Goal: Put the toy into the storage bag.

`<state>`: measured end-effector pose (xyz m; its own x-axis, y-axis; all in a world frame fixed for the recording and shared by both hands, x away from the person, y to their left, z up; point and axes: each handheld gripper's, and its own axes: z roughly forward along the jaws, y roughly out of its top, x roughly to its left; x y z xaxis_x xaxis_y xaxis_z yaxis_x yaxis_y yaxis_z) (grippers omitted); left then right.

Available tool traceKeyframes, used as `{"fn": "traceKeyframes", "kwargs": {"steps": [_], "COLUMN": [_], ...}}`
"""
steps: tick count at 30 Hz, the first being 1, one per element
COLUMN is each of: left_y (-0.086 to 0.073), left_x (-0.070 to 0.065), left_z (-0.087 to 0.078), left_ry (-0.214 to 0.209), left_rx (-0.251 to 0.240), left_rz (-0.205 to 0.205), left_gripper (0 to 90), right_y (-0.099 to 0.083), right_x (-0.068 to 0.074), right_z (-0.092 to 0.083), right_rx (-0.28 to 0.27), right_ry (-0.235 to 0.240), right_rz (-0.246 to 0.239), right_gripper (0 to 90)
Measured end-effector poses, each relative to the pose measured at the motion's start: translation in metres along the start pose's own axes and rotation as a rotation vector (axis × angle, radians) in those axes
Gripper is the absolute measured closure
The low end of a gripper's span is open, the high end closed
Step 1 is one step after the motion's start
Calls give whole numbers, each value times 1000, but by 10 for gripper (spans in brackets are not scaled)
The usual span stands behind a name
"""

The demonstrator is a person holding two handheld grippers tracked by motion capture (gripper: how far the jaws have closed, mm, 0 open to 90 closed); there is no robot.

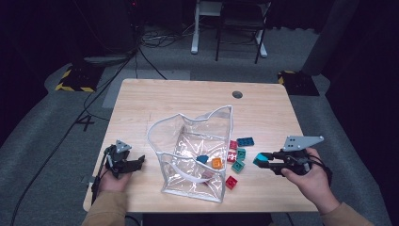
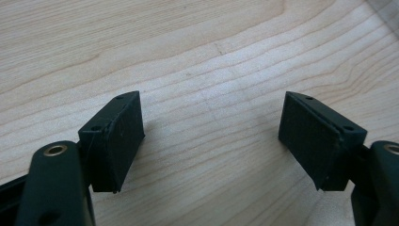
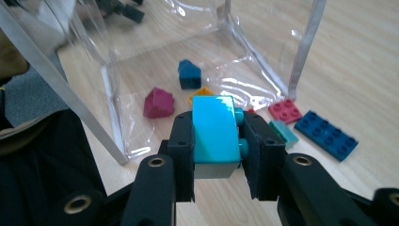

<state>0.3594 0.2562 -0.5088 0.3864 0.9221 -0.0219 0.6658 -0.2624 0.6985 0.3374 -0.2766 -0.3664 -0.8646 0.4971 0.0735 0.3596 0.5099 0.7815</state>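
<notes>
Wooden table [image 1: 155, 101]: clear bag [image 1: 190, 155] with bricks [image 1: 211, 162] inside.

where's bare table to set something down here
Bare wood runs along the table's far edge beyond the clear bag, and left of the bag around the left gripper. It is crowded right of the bag, where loose bricks lie.

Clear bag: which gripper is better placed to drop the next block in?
Right. The right gripper already clamps a turquoise block beside the clear bag; the left gripper is open and holds nothing.
</notes>
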Motion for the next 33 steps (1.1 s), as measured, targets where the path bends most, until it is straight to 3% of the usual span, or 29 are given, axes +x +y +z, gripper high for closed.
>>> {"fn": "traceKeyframes", "kwargs": {"steps": [17, 33], "left_y": [0, 0], "left_x": [0, 0], "left_z": [0, 1], "left_ry": [0, 2], "left_rx": [0, -1], "left_rz": [0, -6], "left_gripper": [229, 229], "right_y": [65, 116], "right_x": [4, 5], "right_z": [-12, 2], "right_rx": [-10, -14], "right_ry": [35, 53], "right_rz": [-56, -89], "right_gripper": [679, 679]}}
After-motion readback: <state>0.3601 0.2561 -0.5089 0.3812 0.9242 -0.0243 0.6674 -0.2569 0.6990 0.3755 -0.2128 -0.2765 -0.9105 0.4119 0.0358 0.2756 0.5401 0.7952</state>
